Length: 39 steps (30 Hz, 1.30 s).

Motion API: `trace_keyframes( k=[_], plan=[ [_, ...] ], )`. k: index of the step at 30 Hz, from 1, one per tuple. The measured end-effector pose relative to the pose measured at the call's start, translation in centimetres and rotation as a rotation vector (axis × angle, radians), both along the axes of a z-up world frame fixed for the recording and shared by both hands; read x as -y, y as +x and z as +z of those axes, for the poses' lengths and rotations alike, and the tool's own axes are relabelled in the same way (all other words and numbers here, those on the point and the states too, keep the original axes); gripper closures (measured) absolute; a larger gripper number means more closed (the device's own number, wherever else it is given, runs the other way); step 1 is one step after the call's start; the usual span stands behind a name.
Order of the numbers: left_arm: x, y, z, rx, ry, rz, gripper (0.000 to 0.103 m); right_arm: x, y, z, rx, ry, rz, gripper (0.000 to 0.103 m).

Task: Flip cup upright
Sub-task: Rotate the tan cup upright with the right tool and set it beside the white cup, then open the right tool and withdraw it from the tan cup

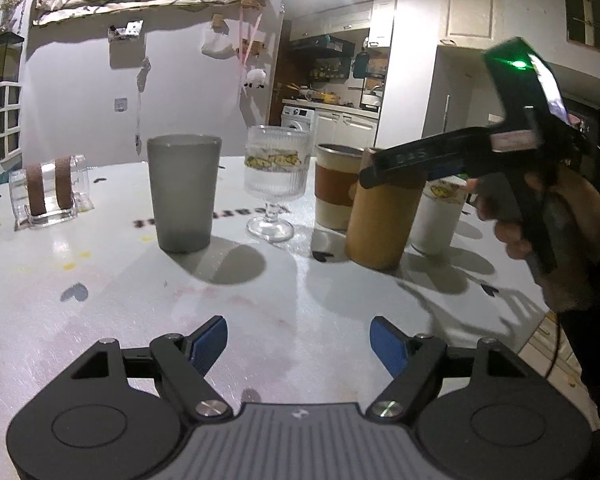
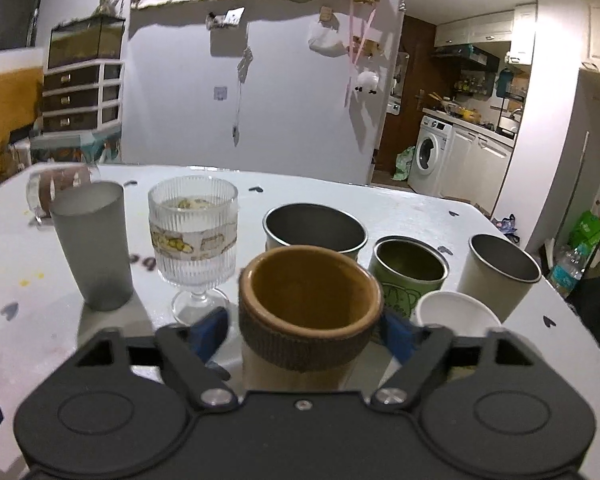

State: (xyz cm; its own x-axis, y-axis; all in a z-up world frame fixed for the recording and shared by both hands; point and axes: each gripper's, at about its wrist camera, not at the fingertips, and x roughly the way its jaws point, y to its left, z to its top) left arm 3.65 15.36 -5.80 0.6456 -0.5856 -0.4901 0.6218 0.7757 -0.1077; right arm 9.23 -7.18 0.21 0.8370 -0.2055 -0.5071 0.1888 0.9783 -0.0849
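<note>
A brown cup (image 2: 308,312) with a ribbed sleeve stands upright on the white table (image 2: 340,196), mouth up. My right gripper (image 2: 306,334) has its blue pads either side of the cup near the rim; the left pad stands a little off the wall, so the jaws are open around it. In the left wrist view the same cup (image 1: 384,224) stands at centre right with the right gripper (image 1: 396,164) across its top. My left gripper (image 1: 299,344) is open and empty, low over the near part of the table (image 1: 100,300).
Upright around the cup: a grey tumbler (image 2: 94,248), a ribbed stemmed glass (image 2: 194,248), a steel-lined cup (image 2: 314,228), a green cup (image 2: 410,272), a white paper cup (image 2: 456,312) and a white steel cup (image 2: 500,276). A clear mug (image 1: 50,194) lies at far left.
</note>
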Motion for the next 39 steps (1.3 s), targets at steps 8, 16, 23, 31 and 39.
trace_keyframes(
  k=[8, 16, 23, 31, 39],
  plan=[
    [-0.5, 1.2, 3.3, 0.046, -0.034, 0.095, 0.023, -0.5, -4.3, 2.5, 0.114, 0.042, 0.03, 0.013],
    [-0.6, 0.9, 5.1, 0.029, -0.012, 0.17, 0.022, -0.6, -9.0, 2.4, 0.165, 0.071, 0.037, 0.012],
    [-0.9, -0.3, 5.4, 0.019, 0.023, 0.256, 0.007, -1.3, -11.4, 1.0, 0.148, 0.052, 0.019, 0.007],
    [-1.4, -1.5, 5.7, 0.048, 0.058, 0.325, 0.0, -1.2, -13.2, 0.0, 0.14, 0.044, -0.013, 0.0],
    [-1.4, -2.1, 5.5, 0.044, 0.083, 0.339, 0.0, -1.5, -14.0, 0.3, 0.153, 0.034, -0.011, 0.0]
  ],
)
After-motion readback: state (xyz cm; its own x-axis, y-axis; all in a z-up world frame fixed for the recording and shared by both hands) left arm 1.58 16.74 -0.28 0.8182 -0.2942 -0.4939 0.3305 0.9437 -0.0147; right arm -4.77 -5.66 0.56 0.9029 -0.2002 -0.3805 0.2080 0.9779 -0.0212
